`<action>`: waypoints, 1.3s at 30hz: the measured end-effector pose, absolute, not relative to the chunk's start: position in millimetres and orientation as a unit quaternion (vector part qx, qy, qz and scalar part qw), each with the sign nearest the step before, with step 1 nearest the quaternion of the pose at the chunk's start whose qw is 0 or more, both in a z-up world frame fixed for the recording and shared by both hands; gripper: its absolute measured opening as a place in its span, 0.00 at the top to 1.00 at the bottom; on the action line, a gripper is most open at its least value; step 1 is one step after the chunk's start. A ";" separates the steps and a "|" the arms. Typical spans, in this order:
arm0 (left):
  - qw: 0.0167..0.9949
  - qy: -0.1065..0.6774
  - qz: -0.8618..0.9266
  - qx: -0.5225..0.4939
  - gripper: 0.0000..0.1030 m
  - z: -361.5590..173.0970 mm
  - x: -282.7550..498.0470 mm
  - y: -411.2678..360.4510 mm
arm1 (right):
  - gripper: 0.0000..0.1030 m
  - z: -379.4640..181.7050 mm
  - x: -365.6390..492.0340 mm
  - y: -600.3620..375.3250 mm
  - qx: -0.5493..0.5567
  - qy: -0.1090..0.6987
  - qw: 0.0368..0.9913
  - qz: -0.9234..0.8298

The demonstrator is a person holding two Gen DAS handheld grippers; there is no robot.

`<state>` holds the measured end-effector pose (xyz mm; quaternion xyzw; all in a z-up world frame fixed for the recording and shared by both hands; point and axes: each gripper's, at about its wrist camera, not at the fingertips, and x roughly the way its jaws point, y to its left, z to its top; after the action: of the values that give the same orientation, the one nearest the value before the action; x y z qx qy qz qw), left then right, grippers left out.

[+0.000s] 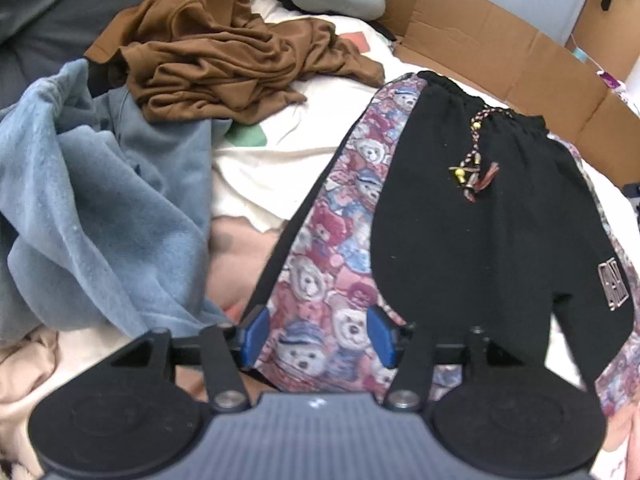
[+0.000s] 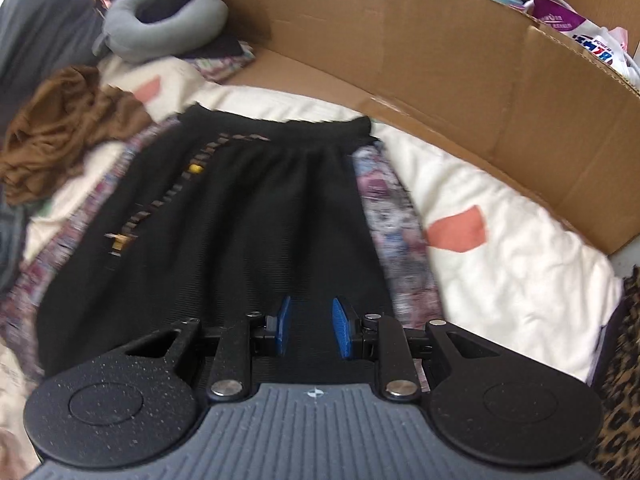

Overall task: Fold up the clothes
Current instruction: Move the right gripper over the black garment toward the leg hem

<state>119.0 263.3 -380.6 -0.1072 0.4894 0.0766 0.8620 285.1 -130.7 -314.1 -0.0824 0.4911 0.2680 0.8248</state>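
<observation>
**Shorts spread flat on a quilt-covered bed, both grippers over the hem end**

Cream quilt (image 2: 520,280) with coral and green patches covers the bed; a flattened cardboard sheet (image 2: 440,60) stands along its far edge and far right corner. A pair of shorts (image 1: 480,220), with black front panels and teddy-bear print side panels, lies spread on the quilt, waistband toward the cardboard and hems toward the cameras. A braided drawstring (image 1: 474,152) with yellow beads rests on the black front below the waistband. An embroidered patch (image 1: 614,286) sits on the black panel at the right in the left wrist view.

Left gripper (image 1: 316,334): jaws apart, blue pads on either side of the bear-print panel near the hem; whether the pads touch the cloth cannot be told. Right gripper (image 2: 312,328): jaws apart with a narrow gap, above the black panel near the hem, nothing between the pads. The right wrist view is motion-blurred.

Toward the left edge of the bed lie a crumpled brown garment (image 1: 224,64) and, nearer, a blue fleece garment (image 1: 100,208), touching one another and apart from the shorts. A grey neck pillow (image 2: 160,28) lies at the far left corner. Leopard-print fabric (image 2: 620,380) shows at the near right edge.
</observation>
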 end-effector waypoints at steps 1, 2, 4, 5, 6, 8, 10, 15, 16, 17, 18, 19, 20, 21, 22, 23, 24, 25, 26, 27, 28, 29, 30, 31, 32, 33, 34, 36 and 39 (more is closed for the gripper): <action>0.864 0.487 0.074 -0.106 0.43 -384.5 119.5 264.2 | 0.71 -311.8 279.3 -128.2 -0.077 0.490 0.826 0.270; 0.865 0.486 0.073 -0.103 0.42 -388.6 120.0 264.9 | 0.71 -309.4 273.4 -125.6 -0.071 0.488 0.826 0.272; 0.866 0.487 0.080 -0.085 0.43 -396.6 121.4 264.6 | 0.71 -304.7 262.7 -123.0 -0.057 0.480 0.832 0.271; 0.867 0.486 0.084 -0.077 0.43 -399.4 121.2 264.4 | 0.71 -302.1 258.2 -123.1 -0.047 0.474 0.837 0.270; 0.868 0.483 0.086 -0.069 0.43 -402.0 121.0 264.1 | 0.71 -300.7 254.9 -122.4 -0.038 0.470 0.840 0.267; 0.874 0.476 0.083 -0.052 0.44 -406.1 119.8 262.2 | 0.71 -299.9 250.5 -120.0 -0.024 0.469 0.845 0.257; 0.875 0.475 0.085 -0.027 0.46 -408.9 118.4 259.5 | 0.71 -298.9 243.7 -115.7 -0.015 0.468 0.846 0.257; 0.875 0.476 0.084 -0.004 0.59 -412.8 112.2 261.0 | 0.71 -301.0 214.9 -101.0 0.017 0.480 0.835 0.269; 0.875 0.476 0.084 0.000 0.67 -413.3 111.0 261.4 | 0.71 -303.7 208.1 -97.3 0.024 0.485 0.830 0.273; 0.875 0.477 0.083 0.005 0.72 -413.7 109.8 261.8 | 0.71 -306.4 201.4 -93.6 0.030 0.490 0.826 0.277; 0.875 0.477 0.082 0.009 0.80 -414.2 108.6 262.2 | 0.71 -310.5 194.6 -89.7 0.036 0.496 0.821 0.280; 0.875 0.477 0.081 0.013 0.83 -414.6 107.4 262.5 | 0.71 -315.6 187.9 -85.8 0.042 0.504 0.815 0.283; 0.875 0.477 0.080 0.017 0.85 -415.1 106.2 262.9 | 0.71 -320.8 181.2 -81.8 0.047 0.511 0.809 0.286; 0.875 0.477 0.079 0.021 0.88 -414.9 105.0 263.1 | 0.71 -325.9 174.5 -77.9 0.053 0.518 0.803 0.289; 0.876 0.475 0.078 0.022 0.88 -412.8 104.2 262.9 | 0.71 -331.0 167.4 -74.2 0.055 0.526 0.797 0.291; 0.878 0.473 0.077 0.021 0.89 -410.0 103.5 263.9 | 0.71 -335.8 160.2 -71.2 0.057 0.534 0.791 0.293; 0.879 0.470 0.077 0.018 0.89 -407.1 102.9 264.9 | 0.71 -340.5 152.9 -68.6 0.058 0.543 0.784 0.296; 0.881 0.467 0.078 0.014 0.89 -403.5 102.0 266.5 | 0.71 -345.2 146.1 -66.4 0.060 0.551 0.777 0.299; 0.884 0.461 0.079 0.008 0.89 -399.5 101.0 268.5 | 0.71 -349.7 140.7 -64.6 0.062 0.559 0.769 0.304; 0.886 0.457 0.080 0.001 0.89 -396.0 100.3 271.0 | 0.71 -353.9 136.3 -62.9 0.064 0.567 0.761 0.309; 0.887 0.455 0.082 -0.004 0.89 -393.7 100.1 273.5 | 0.71 -358.2 131.9 -61.3 0.066 0.574 0.753 0.315; 0.888 0.453 0.082 -0.009 0.89 -391.8 100.0 275.9 | 0.71 -362.5 127.4 -59.6 0.068 0.582 0.744 0.320; 0.887 0.453 0.083 -0.011 0.90 -390.8 100.2 277.9 | 0.71 -365.8 124.0 -57.9 0.068 0.587 0.738 0.325; 0.887 0.454 0.084 -0.013 0.91 -390.4 100.8 280.1 | 0.71 -368.4 121.4 -56.2 0.067 0.591 0.734 0.328; 0.886 0.455 0.086 -0.014 0.91 -390.0 101.4 282.3 | 0.71 -371.0 118.8 -54.4 0.065 0.595 0.730 0.331; 0.886 0.456 0.088 -0.016 0.92 -389.6 102.1 284.3 | 0.71 -373.3 117.2 -53.2 0.067 0.598 0.726 0.333; 0.885 0.456 0.090 -0.015 0.93 -389.2 103.0 285.8 | 0.71 -375.5 116.4 -52.3 0.072 0.601 0.723 0.334; 0.885 0.456 0.094 -0.015 0.93 -388.5 104.8 288.8 | 0.71 -380.2 113.9 -49.0 0.075 0.608 0.716 0.336; 0.884 0.457 0.099 -0.014 0.94 -387.5 107.2 292.7 | 0.71 -388.3 107.9 -42.4 0.073 0.618 0.702 0.345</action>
<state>107.2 292.7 -387.5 -0.0140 0.4568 0.0995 0.8839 107.9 -42.4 -388.3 0.0731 0.6185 0.3452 0.7021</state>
